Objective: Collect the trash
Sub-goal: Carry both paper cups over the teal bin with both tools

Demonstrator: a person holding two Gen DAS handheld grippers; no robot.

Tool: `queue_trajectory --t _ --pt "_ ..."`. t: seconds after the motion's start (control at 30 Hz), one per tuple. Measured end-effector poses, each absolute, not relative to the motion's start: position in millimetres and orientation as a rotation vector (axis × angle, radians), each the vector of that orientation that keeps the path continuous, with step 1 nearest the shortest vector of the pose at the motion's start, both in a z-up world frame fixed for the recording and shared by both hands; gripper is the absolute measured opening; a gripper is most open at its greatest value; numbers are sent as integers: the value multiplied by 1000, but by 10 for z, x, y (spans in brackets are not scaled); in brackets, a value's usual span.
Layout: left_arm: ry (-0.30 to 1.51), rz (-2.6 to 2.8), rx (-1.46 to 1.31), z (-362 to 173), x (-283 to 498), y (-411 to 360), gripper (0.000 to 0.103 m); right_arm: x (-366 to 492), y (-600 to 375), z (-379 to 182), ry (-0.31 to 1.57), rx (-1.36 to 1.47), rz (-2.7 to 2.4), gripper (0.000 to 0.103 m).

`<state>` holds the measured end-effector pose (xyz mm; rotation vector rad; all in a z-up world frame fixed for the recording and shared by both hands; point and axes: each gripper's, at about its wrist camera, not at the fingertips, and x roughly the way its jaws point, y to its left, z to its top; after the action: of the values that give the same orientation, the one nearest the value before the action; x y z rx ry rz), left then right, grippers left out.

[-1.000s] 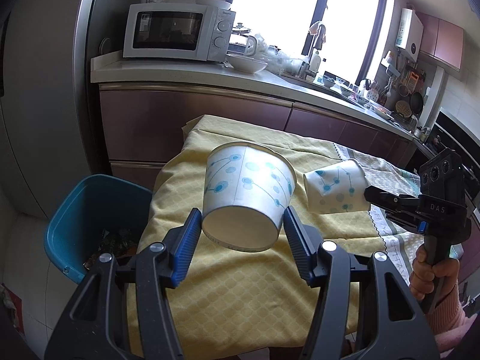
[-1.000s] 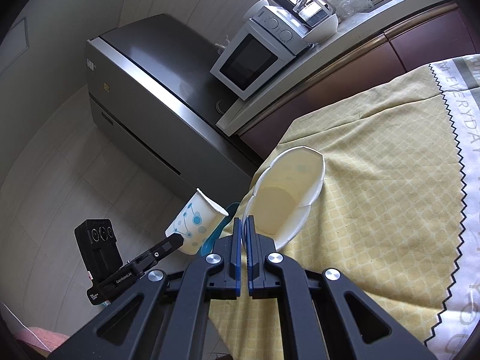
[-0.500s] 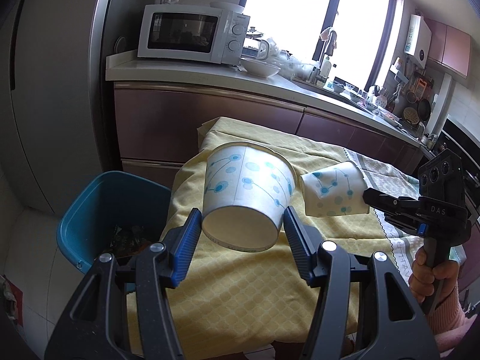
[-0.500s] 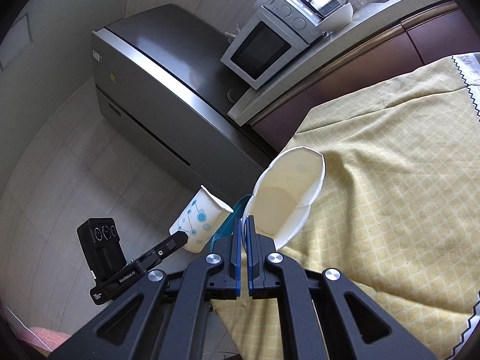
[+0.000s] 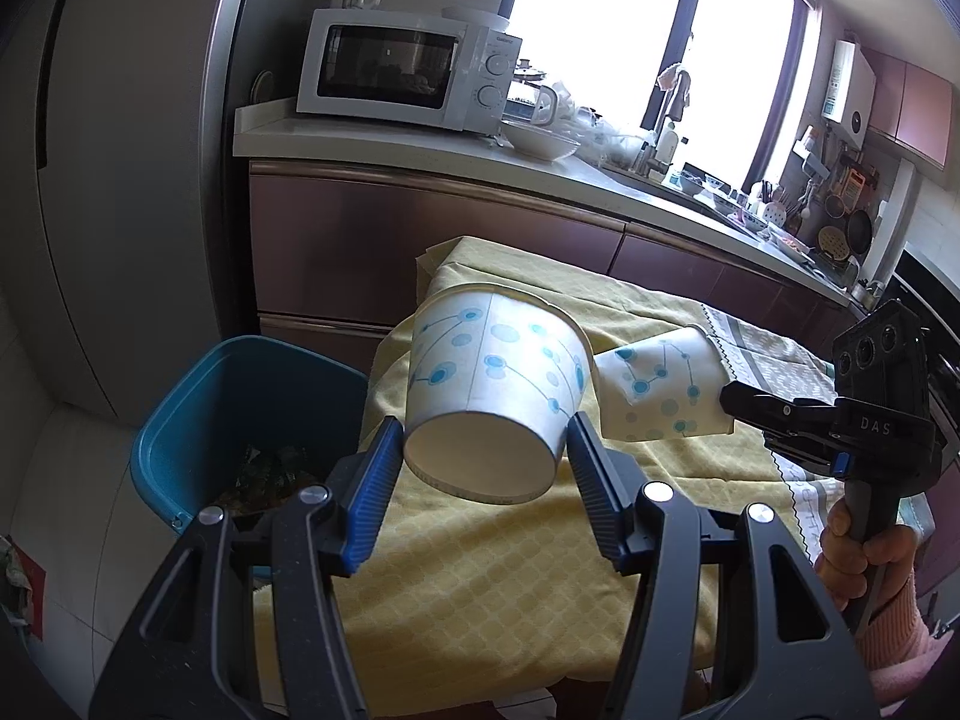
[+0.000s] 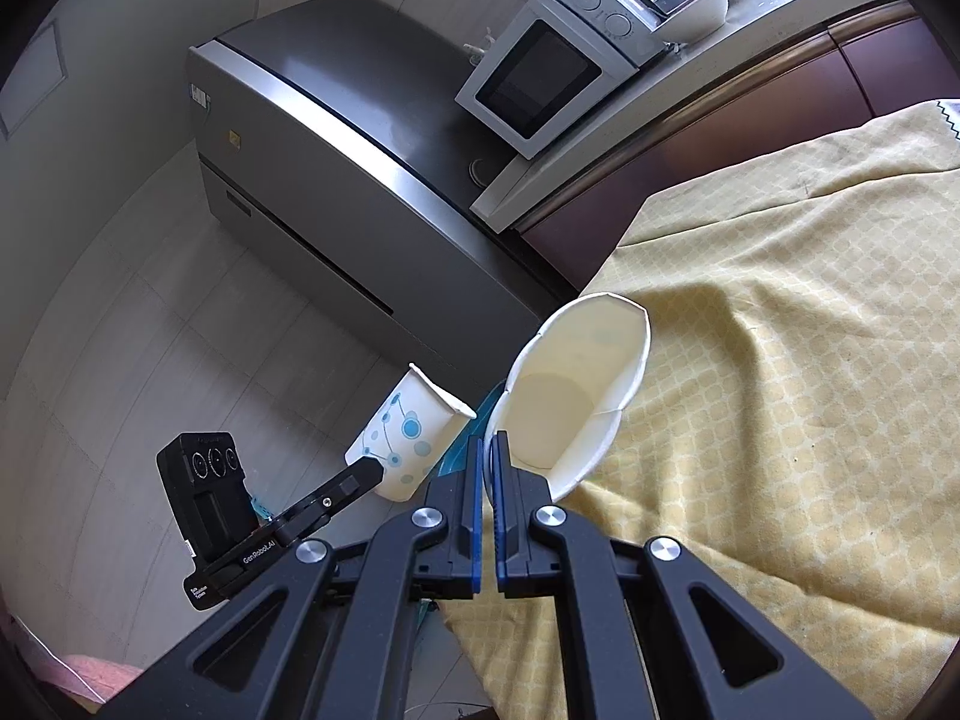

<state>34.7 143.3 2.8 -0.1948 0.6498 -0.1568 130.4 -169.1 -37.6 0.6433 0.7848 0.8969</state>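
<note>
Left tongs (image 5: 483,456) clamping dotted cup (image 5: 492,384), right tongs (image 6: 486,468) – "DAS" label – pinching crumpled cup (image 6: 576,396)

Paper cup (image 5: 492,396): white, blue dot-and-line print, tipped with base toward camera, held off yellow cloth, just right of bin.
Second paper cup (image 5: 660,390): same print, rim crumpled, lying sideways in air, right of first.
Blue bin (image 5: 240,396): open, scraps inside, near left on floor.

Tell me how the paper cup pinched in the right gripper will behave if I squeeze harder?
The crushed cup probably flattens further: its rim is already buckled and split. It looks empty, so likely very light. The right gripper grips only one thin wall, so the cup may swing or slip.
</note>
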Motion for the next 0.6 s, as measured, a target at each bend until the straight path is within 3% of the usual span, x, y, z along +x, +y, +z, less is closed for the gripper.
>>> queue_trajectory --t 0.6 --pt "644 -107 -219 19 289 1654 56 1415 -1359 -358 813 620 957 2"
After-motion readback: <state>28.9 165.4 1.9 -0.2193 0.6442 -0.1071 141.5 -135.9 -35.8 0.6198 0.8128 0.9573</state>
